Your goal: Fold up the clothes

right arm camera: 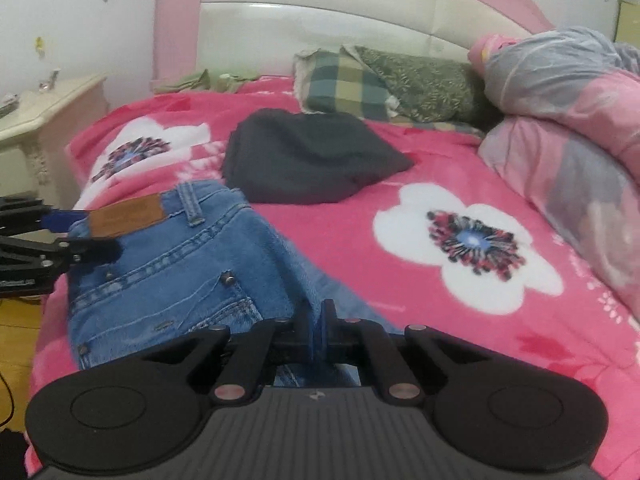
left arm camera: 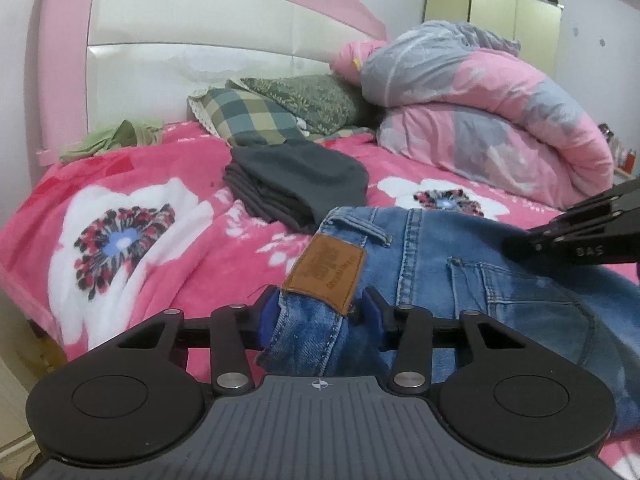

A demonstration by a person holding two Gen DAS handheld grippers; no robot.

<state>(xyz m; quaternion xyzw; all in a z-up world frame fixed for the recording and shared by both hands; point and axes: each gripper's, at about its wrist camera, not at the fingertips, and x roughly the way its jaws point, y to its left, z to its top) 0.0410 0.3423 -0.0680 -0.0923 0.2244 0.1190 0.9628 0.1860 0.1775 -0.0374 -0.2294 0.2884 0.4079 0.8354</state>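
Denim like this pair of jeans (left arm camera: 440, 248), lying on the pink bedcover (left arm camera: 160, 216) in front of a folded dark garment (left arm camera: 296, 188), is heavy and stiff, so we judge the thick waistband the best hold. Our left gripper (left arm camera: 320, 312), partly open, pinches that waistband by the leather patch (left arm camera: 326, 276); our right gripper (right arm camera: 319, 332) is fully closed, and whether it has caught any cloth we cannot tell.

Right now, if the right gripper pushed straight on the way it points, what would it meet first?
Probably the jeans just beyond the right gripper, then pink blanket; depth is unclear.
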